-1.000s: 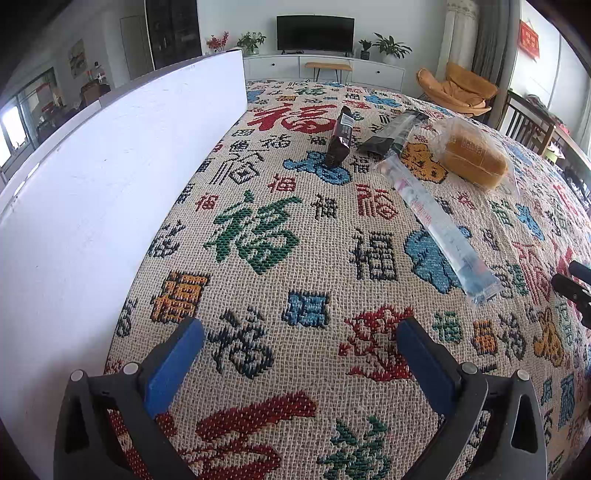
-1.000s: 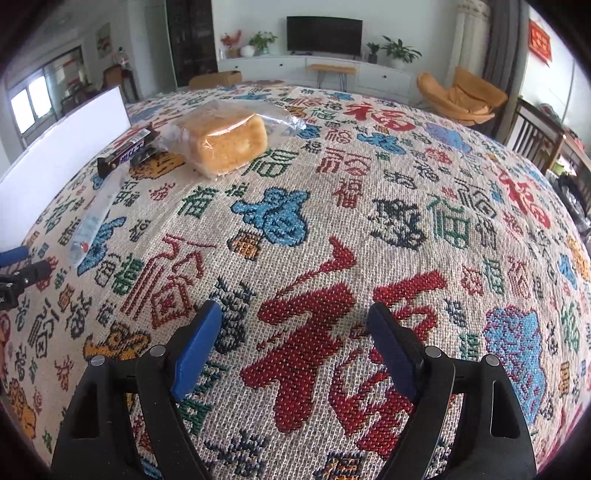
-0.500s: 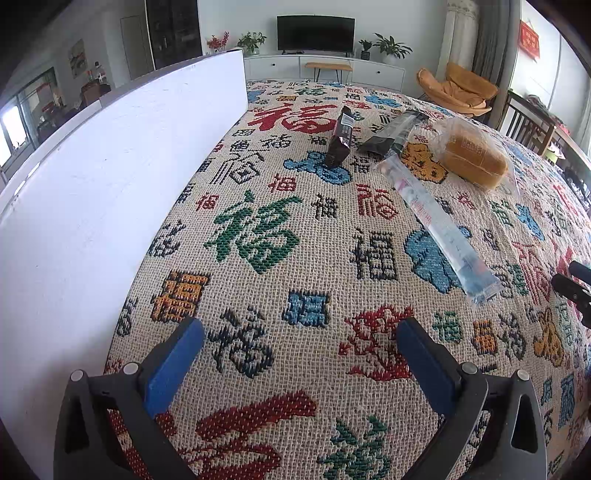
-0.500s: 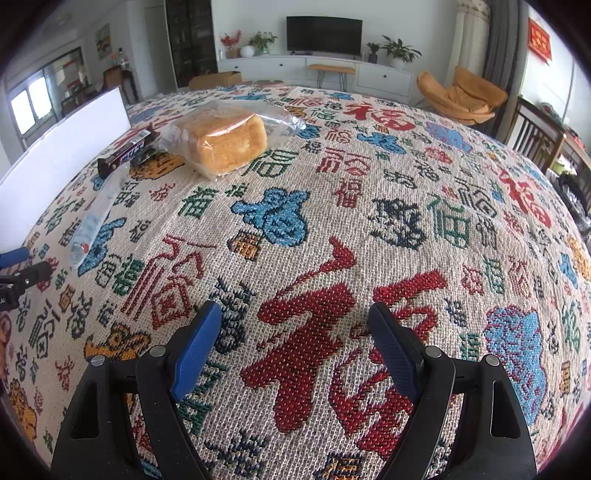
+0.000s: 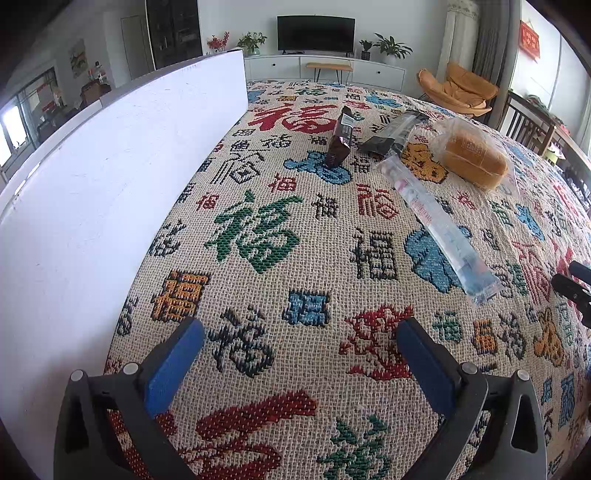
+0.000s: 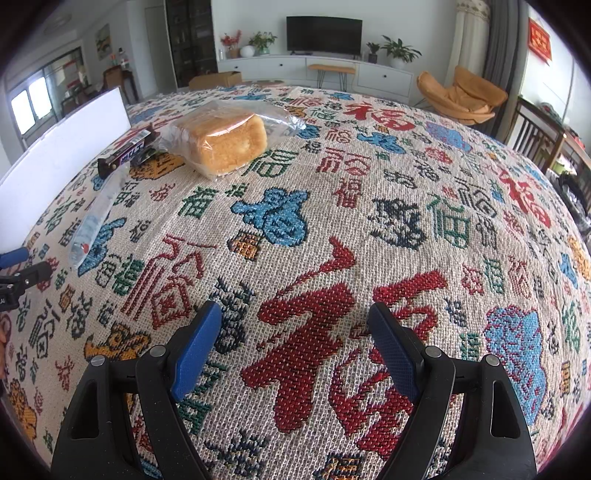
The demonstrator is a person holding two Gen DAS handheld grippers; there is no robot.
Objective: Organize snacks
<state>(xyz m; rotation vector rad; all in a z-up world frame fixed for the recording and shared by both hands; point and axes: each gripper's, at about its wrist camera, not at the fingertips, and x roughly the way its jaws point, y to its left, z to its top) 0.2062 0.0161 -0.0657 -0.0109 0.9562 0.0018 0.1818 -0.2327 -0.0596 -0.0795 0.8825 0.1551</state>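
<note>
Hovering wide and empty over the patterned cloth [image 5: 258, 243], the left gripper [image 5: 299, 354] and right gripper [image 6: 295, 332] face snacks well ahead of their fingers: bagged bread [image 6: 225, 144], chocolate bar [image 5: 338, 142], long clear packet [image 5: 439, 225].

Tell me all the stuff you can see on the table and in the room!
Bread loaf: one, golden, in a clear bag, far side of the cloth.
Chocolate bar: one, dark brown wrapper, near the white board.
Dark packet: one, black and clear, between the bar and the bread.
Long clear packet: one, see-through, lying in front of the bread.
White board: one, standing along the left edge.
Tablecloth: one, beige with coloured characters.
Television: one, black, back wall.
Armchair: one, orange, back right.
Left gripper: blue pads, open, empty.
Right gripper: blue pads, open, empty.
</note>
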